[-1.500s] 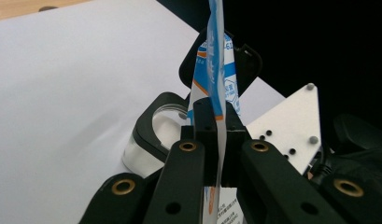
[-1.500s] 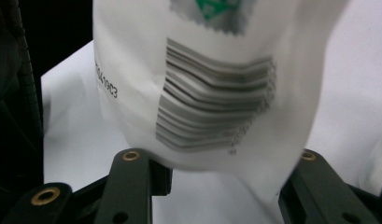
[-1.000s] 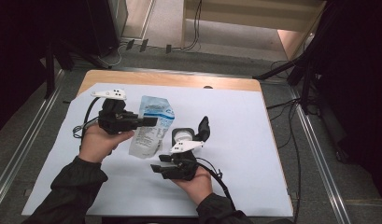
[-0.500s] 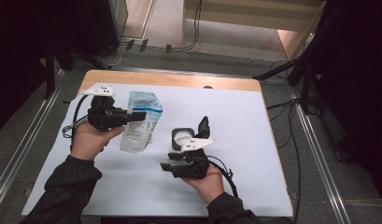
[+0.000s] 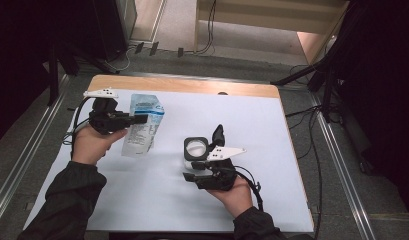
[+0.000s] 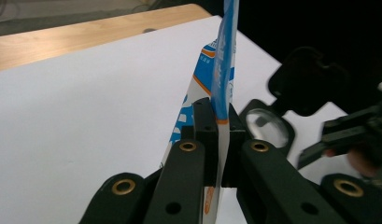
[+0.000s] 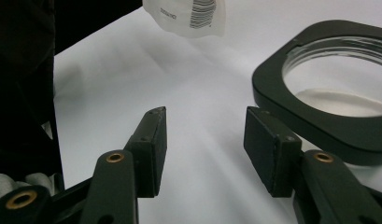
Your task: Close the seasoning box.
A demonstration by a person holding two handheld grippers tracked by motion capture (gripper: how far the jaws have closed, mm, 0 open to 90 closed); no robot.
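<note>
— What's changed for us?
— Our left tool (image 5: 142,119), clamped on the pouch (image 5: 140,131), has carried it leftward, clear of the square container (image 5: 196,148).
— And the right tool (image 7: 205,140)?
— Jaws apart, empty, beside that container on the counter (image 5: 272,150); we can likely grasp it next.

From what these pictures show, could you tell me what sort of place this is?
Probably a lab or recording workspace: a wooden table under a white sheet, black cables on the grey floor, and hand-held black grippers, the left gripper clamping a blue-and-white plastic pouch.
</note>
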